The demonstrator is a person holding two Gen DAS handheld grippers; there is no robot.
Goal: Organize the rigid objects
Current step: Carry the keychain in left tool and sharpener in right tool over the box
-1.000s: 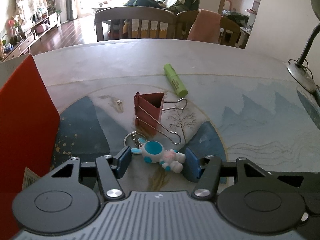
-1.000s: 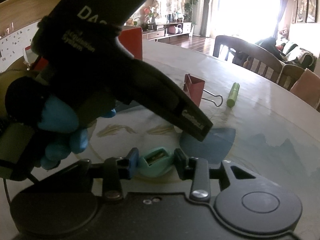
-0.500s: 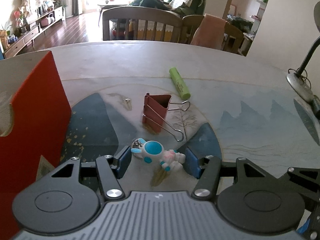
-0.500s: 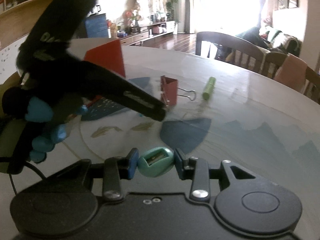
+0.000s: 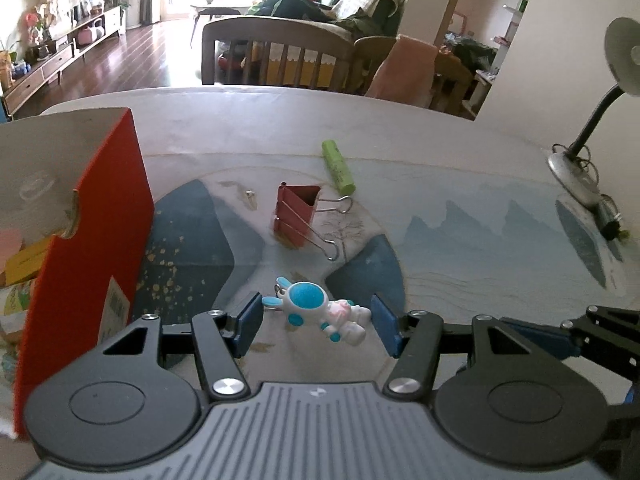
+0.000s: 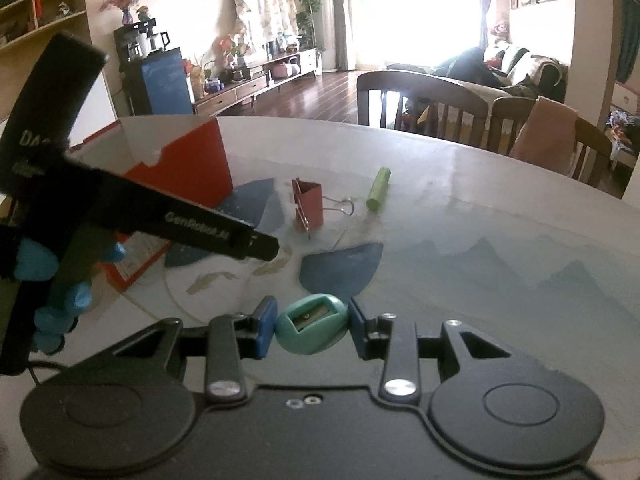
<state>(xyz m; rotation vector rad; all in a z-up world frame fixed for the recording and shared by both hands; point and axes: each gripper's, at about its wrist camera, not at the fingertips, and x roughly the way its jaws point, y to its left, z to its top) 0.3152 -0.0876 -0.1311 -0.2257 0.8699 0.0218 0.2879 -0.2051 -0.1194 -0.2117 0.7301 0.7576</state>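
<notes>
My left gripper [image 5: 316,322] is shut on a small blue-and-white rabbit astronaut keychain [image 5: 320,310] and holds it above the table. My right gripper [image 6: 312,326] is shut on a teal pencil sharpener [image 6: 311,323]. A red binder clip [image 5: 298,214] and a green tube [image 5: 338,167] lie on the table mat ahead; both also show in the right wrist view, the clip [image 6: 308,202] and the tube [image 6: 379,188]. An open red box [image 5: 88,240] stands at the left with papers inside.
The left gripper's body [image 6: 120,216] and a blue-gloved hand [image 6: 44,280] fill the left of the right wrist view. A desk lamp [image 5: 580,160] stands at the right of the table. Wooden chairs [image 5: 280,52] stand behind the far edge.
The left gripper has lifted the keychain off the table and drawn back and left, toward the red box. The right gripper still holds the sharpener and has drawn back a little.
</notes>
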